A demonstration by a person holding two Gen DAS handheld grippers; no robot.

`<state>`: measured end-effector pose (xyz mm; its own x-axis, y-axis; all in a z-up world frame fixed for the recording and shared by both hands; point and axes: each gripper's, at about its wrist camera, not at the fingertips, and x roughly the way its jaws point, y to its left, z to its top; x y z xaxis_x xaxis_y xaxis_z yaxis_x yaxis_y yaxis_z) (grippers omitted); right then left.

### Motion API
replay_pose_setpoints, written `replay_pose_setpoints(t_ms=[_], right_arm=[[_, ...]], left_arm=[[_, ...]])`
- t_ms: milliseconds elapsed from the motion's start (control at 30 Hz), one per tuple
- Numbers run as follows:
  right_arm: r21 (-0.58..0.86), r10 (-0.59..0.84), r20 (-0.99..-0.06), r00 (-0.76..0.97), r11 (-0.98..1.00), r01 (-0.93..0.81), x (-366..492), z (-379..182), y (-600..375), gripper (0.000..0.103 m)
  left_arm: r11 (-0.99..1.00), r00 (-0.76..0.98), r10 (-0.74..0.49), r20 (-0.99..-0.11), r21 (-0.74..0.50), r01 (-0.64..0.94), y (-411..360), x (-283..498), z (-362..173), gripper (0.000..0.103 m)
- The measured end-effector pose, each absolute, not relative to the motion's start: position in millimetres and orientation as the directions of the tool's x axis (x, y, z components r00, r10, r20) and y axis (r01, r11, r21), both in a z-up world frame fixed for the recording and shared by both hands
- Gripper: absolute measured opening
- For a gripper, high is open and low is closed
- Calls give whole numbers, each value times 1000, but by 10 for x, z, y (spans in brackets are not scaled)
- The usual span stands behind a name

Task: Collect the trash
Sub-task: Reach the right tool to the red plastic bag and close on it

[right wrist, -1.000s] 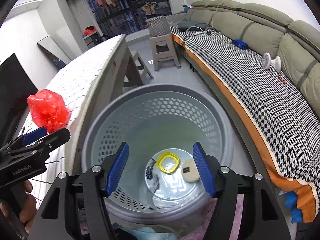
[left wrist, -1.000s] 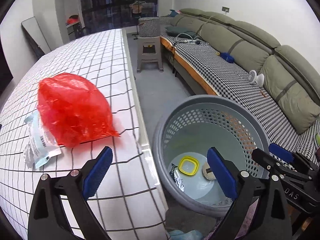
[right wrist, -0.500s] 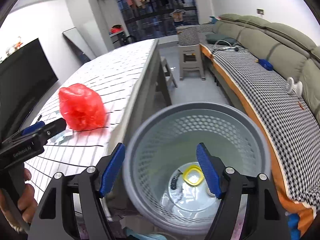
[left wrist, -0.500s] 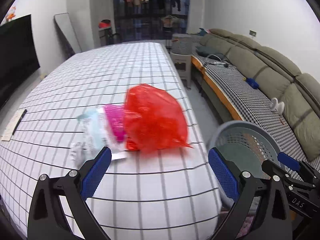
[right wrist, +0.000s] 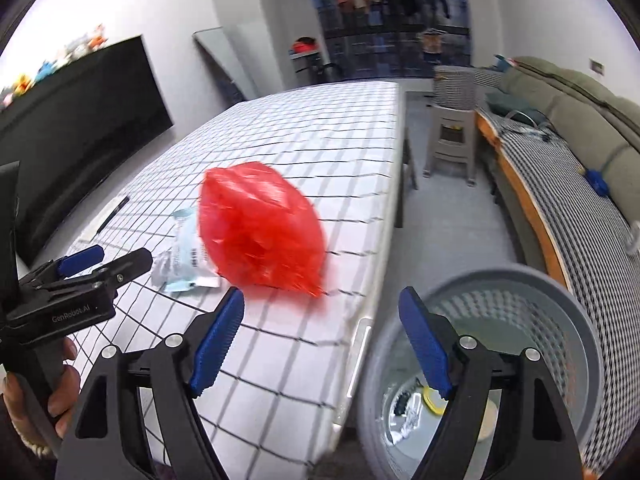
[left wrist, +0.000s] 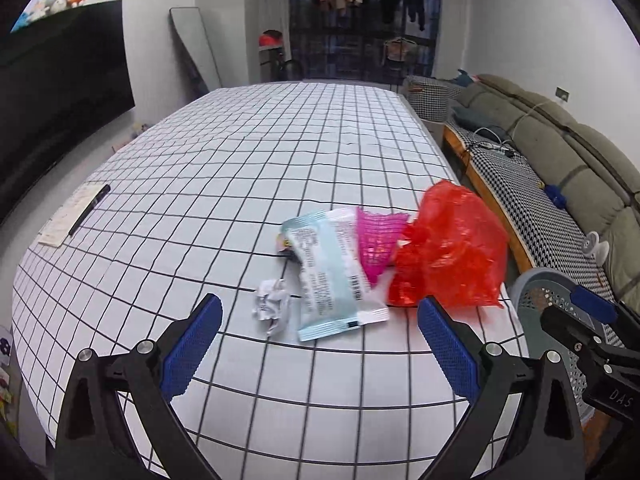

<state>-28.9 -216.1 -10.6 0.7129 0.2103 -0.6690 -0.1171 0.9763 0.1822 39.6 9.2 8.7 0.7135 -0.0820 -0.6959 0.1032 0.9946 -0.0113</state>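
The jaws of both grippers are empty: the left gripper [left wrist: 318,340] stands wide over the worktop [left wrist: 248,168], and the right gripper [right wrist: 322,336] is widening, with one finger over the worktop's edge and the other over the bin [right wrist: 576,320].

In the left wrist view, nearest the left jaws at 12 o'clock lies a crumpled paper [left wrist: 271,306], small and white. Touching it at 1 o'clock is a pale blue wrapper [left wrist: 332,276], lying flat. A pink net [left wrist: 378,240] lies partly under the wrapper's far side. The red bag [left wrist: 450,254], puffed up and crinkled, sits at 2 o'clock, against the net and close to the worktop's right edge. All four rest on the checked cloth. The bin's grey perforated rim shows at 3 o'clock, below the worktop, beside the right gripper's body. Far off at 10 o'clock a pen [left wrist: 89,210] lies on a paper slip [left wrist: 64,216].

In the right wrist view, the bin stands on the floor just right of the worktop, holding a yellow ring [right wrist: 432,396] and dark scraps. The red bag is at 11 o'clock from the right jaws, with the wrapper behind it. A hand [right wrist: 48,392] holds the left gripper's handle at 9 o'clock.

A sofa [left wrist: 560,152] runs along the far right wall, and a black screen [left wrist: 60,80] hangs on the left.
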Motion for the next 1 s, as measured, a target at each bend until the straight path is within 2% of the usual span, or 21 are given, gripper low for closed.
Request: replay_pose_setpoints(t_ms=[100, 533, 1000], right_arm=[[166, 235, -666, 708, 972, -166, -148, -88, -1998, 81], [131, 285, -653, 702, 955, -265, 318, -13, -1541, 87], [-13, 106, -746, 657, 985, -174, 806, -351, -1300, 87]], left_arm=[[996, 715, -66, -696, -8, 84, 203, 417, 63, 96], [999, 699, -51, -713, -31, 41, 466, 617, -43, 96], [998, 680, -19, -733, -49, -25, 864, 724, -167, 96]])
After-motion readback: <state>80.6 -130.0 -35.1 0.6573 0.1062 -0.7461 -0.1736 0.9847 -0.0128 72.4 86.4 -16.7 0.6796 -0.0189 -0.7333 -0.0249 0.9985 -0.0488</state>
